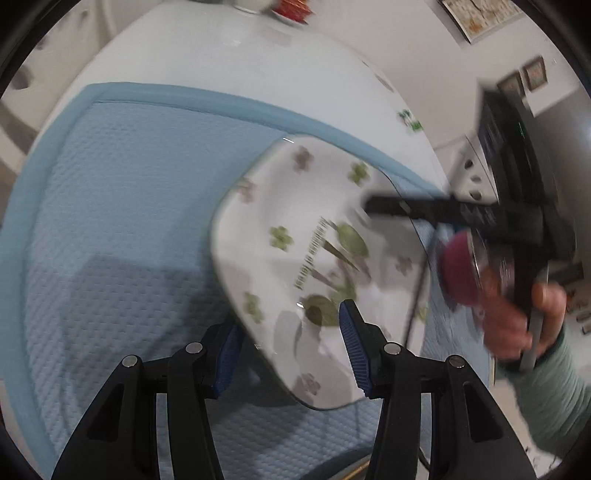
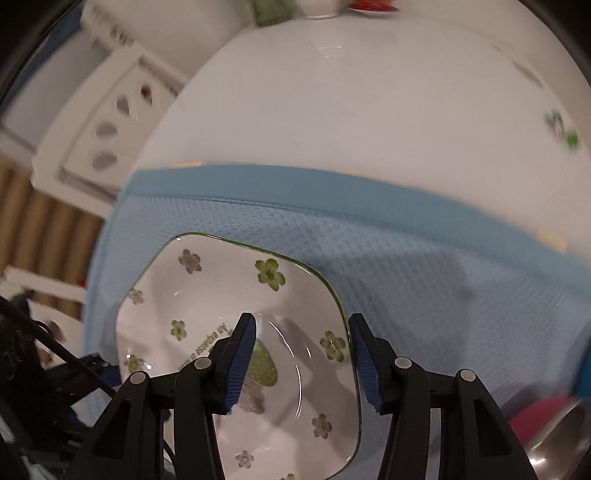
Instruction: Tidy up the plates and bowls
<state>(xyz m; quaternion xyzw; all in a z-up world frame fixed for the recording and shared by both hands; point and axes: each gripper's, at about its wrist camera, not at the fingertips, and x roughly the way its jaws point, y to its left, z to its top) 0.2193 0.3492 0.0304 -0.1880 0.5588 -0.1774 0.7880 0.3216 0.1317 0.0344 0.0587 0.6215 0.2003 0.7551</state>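
Note:
A white square plate with green and mauve flowers (image 1: 295, 236) lies on the blue mat (image 1: 122, 192). My left gripper (image 1: 290, 345) is open, its fingers either side of the plate's near left edge, one pad over the plate. In the right wrist view my right gripper (image 2: 301, 360) is open, its fingers straddling the right edge of the same plate (image 2: 207, 295). The right gripper also shows in the left wrist view (image 1: 373, 205), held by a hand over the plate's far right side.
The blue mat (image 2: 424, 258) lies on a white round table (image 2: 351, 103). A pink bowl with a metal inside (image 2: 554, 428) sits at the right; it shows blurred in the left wrist view (image 1: 461, 266). A red dish (image 1: 291, 9) stands at the far edge. A white chair (image 2: 110, 122) is at left.

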